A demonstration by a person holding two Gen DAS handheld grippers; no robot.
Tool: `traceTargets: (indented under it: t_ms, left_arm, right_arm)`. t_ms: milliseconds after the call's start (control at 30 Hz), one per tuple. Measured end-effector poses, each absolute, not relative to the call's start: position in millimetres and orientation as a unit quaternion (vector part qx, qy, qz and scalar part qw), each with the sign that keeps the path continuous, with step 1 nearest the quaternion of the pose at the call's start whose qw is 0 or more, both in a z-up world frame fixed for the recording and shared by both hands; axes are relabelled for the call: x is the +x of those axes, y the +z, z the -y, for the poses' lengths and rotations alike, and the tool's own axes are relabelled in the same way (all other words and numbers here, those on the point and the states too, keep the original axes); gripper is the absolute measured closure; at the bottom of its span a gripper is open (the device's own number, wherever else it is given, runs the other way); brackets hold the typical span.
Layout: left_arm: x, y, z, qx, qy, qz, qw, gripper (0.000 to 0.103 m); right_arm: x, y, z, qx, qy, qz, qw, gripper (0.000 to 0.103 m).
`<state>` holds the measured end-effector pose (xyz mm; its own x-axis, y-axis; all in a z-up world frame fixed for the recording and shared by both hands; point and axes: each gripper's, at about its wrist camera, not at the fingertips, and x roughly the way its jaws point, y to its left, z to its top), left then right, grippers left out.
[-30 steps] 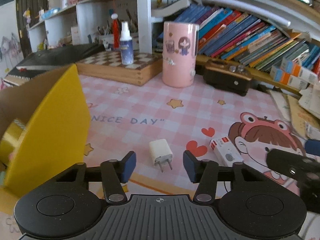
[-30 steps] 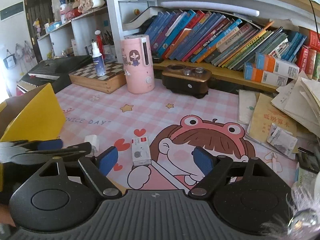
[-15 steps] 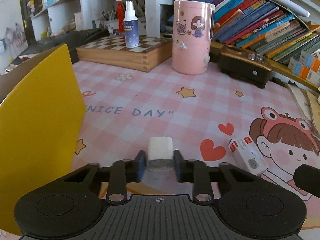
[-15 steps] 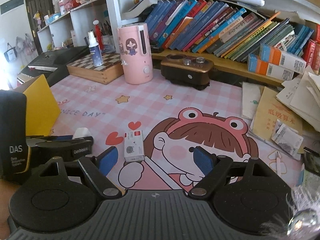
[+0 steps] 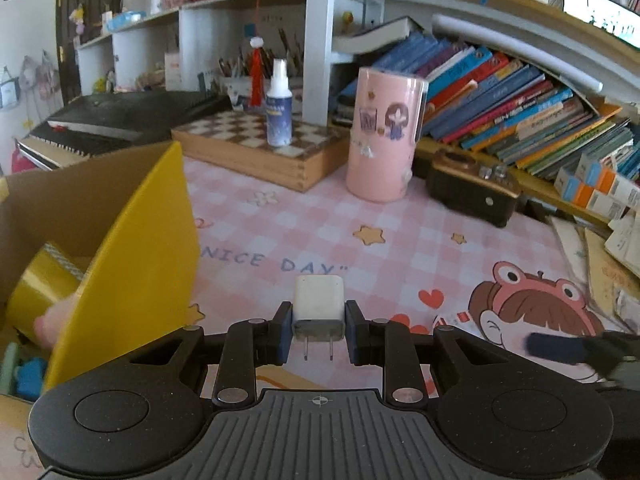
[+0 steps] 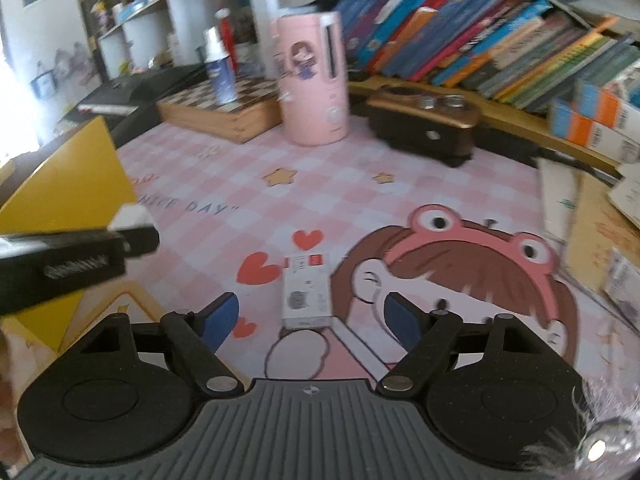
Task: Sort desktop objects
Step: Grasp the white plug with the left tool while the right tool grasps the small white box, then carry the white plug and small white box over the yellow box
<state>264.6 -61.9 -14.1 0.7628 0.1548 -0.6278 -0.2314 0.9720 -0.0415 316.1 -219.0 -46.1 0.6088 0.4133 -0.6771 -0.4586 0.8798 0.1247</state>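
My left gripper (image 5: 318,330) is shut on a white plug charger (image 5: 319,307), held clear of the pink mat with its two prongs pointing back at the camera. The charger (image 6: 129,216) also shows in the right wrist view, at the tip of the left gripper at far left. A small white box with a red label (image 6: 307,294) lies on the mat between the blue pads of my right gripper (image 6: 310,316). Those jaws are closing, and the pads stand apart from the box. A yellow cardboard box (image 5: 132,264) stands at the left, with a roll of yellow tape (image 5: 38,298) inside.
A pink cylinder (image 5: 382,136), a chessboard box (image 5: 256,148) with a spray bottle (image 5: 278,108) and a dark brown device (image 5: 472,188) stand along the back. Books (image 5: 520,116) fill the shelf behind. Loose papers (image 6: 600,220) pile up at the right.
My left gripper closed on the charger and lifted it off the mat. My right gripper moved forward and down until the white box lay between its pads, and its jaws narrowed.
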Motion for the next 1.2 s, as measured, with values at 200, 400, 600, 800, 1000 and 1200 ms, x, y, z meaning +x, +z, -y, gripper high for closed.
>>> traceTargets:
  t_ms: [200,400,600,800,1000,1200]
  left_arm:
    - [256,-5,59,-0.053,0.108,-0.321,0.939,0.078]
    - [251,-1,59,-0.055,0.106,-0.320,0.940,0.078]
    - [246,5,62,-0.049,0.102,-0.314,0.943,0.078]
    - [238,11,67,-0.055,0.091,-0.311,0.944,0.078]
    - [224,16,70,-0.067,0.070,-0.308,0.947,0.078]
    - [199,23,69,-0.078,0.043,-0.299,0.950,0.078]
  right_arm:
    - [328,-58,202,-0.063,0.266,-0.373,0.887,0.037]
    - [332,-64,195,-0.084,0.264,-0.363,0.890,0.055]
    - [334,-63,200,-0.081,0.260,-0.359,0.893,0.075]
    - [324,-52,212,-0.052,0.254,-0.361,0.896,0.075]
    - [303,-32,226,-0.033,0.248,-0.354,0.901,0.075]
    - [272,-10,238,-0.013,0.242,-0.350,0.905,0.075]
